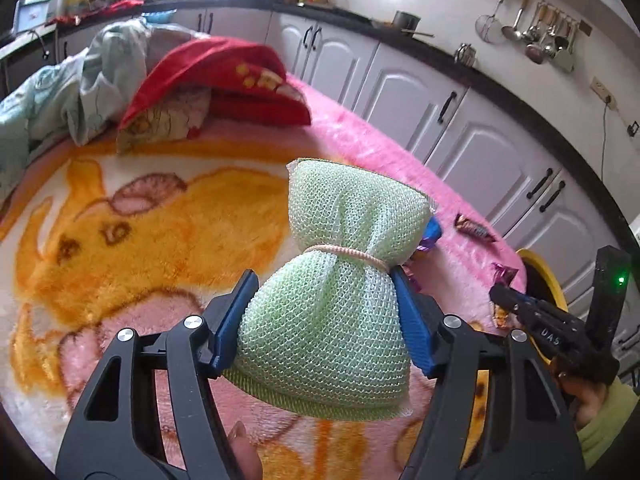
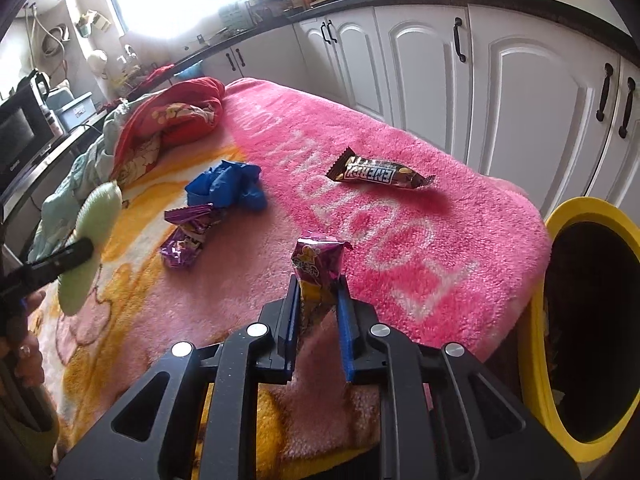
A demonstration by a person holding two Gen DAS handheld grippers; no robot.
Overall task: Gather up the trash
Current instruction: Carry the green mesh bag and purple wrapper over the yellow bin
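Pink and orange plush blanket [image 2: 400, 216] with cartoon print covers the surface, white lettering on the pink part. Red cloth [image 1: 224, 76] bunched at upper left, pale green cloth [image 1: 108, 76] heaped just left of it. White cabinet doors [image 2: 528, 92] with black handles along the upper right under a dark countertop [image 1: 460, 60]. Ladles and strainers [image 1: 532, 34] hang at upper right of the left view. Microwave [image 2: 18, 136] at left edge of the right view.

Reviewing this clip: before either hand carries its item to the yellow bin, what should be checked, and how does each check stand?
1. left gripper holds green mesh scrubber: ok.
2. right gripper holds purple wrapper: ok.
3. yellow bin mouth open beside the blanket: ok.
4. Room left inside the bin: cannot tell.
5. Table cleared: not ok; chocolate bar wrapper, blue crumpled bag and second purple wrapper remain.
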